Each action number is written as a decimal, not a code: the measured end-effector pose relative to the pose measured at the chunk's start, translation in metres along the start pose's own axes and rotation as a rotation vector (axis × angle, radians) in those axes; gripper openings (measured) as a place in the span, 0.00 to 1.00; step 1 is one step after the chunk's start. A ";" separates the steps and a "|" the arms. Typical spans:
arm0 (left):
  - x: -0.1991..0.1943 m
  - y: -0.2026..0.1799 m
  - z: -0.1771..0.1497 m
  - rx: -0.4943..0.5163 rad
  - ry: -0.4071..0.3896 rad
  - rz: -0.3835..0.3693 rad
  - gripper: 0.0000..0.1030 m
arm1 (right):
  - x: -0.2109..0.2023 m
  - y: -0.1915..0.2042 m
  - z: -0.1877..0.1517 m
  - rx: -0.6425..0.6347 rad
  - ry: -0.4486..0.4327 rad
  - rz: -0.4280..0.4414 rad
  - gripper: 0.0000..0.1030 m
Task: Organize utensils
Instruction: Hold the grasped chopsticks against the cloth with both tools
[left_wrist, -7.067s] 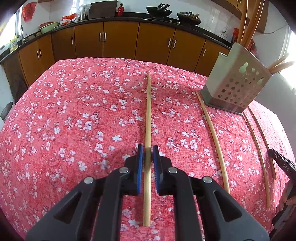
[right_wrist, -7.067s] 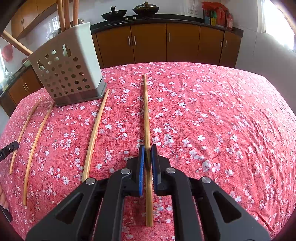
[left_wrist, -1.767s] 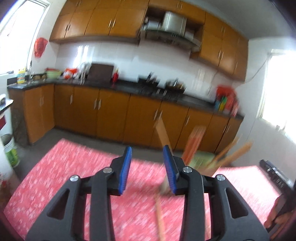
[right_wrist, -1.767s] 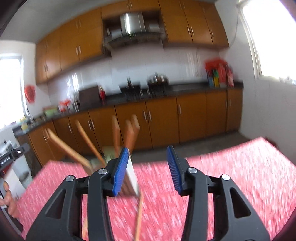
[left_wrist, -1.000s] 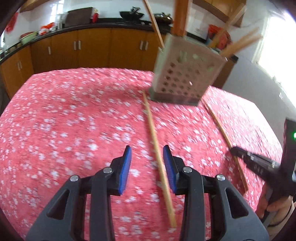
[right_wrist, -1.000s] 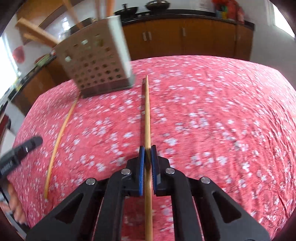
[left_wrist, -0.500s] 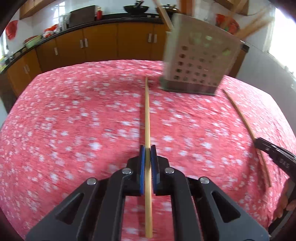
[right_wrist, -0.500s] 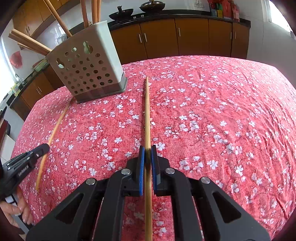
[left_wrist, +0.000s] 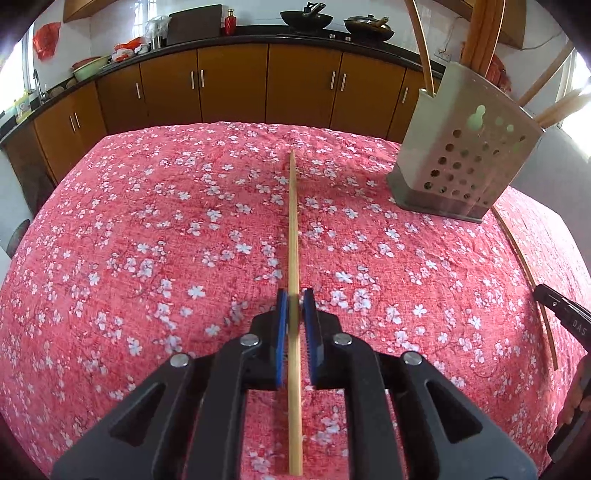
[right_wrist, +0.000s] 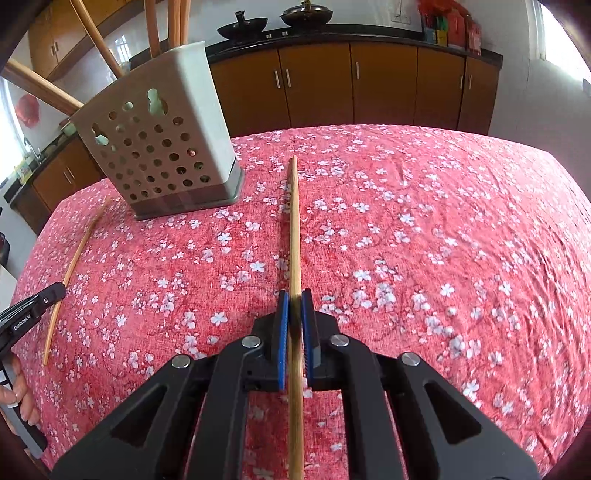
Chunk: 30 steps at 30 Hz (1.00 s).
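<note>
**Both grippers clamped on chopsticks**

Jaws of the left gripper (left_wrist: 295, 321) are closed on one pale chopstick (left_wrist: 293, 236); the right gripper (right_wrist: 294, 321) pinches a darker chopstick (right_wrist: 294, 236) likewise. Each stick lies along the red floral tablecloth (left_wrist: 147, 240), one either side of the perforated utensil holder (right_wrist: 162, 147). One more loose chopstick (right_wrist: 74, 258) lies left of the holder, several stand inside. Behind it run brown cabinets (left_wrist: 229, 85).

The red floral tablecloth (left_wrist: 147, 240) and perforated holder (left_wrist: 465, 166) are viewed low and near from both wrists, facing the cabinets (right_wrist: 351, 88).
</note>
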<state>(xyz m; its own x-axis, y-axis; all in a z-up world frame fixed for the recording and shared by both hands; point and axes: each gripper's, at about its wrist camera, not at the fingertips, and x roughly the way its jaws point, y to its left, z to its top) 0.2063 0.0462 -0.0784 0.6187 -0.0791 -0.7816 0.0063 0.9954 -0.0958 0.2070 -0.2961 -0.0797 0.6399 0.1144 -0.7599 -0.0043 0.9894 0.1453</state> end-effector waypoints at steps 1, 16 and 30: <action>0.000 0.000 0.000 0.000 0.001 -0.003 0.13 | -0.001 0.000 0.000 -0.002 -0.007 0.001 0.08; -0.004 0.000 -0.005 0.006 -0.009 -0.026 0.15 | -0.004 0.001 -0.008 -0.039 -0.004 -0.009 0.10; -0.005 0.002 -0.005 -0.007 -0.008 -0.037 0.15 | -0.004 0.000 -0.008 -0.024 -0.004 0.005 0.10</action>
<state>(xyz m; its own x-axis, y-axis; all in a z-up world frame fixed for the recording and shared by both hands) 0.1994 0.0482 -0.0777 0.6247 -0.1159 -0.7722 0.0242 0.9913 -0.1291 0.1985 -0.2959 -0.0818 0.6429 0.1190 -0.7566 -0.0262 0.9907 0.1335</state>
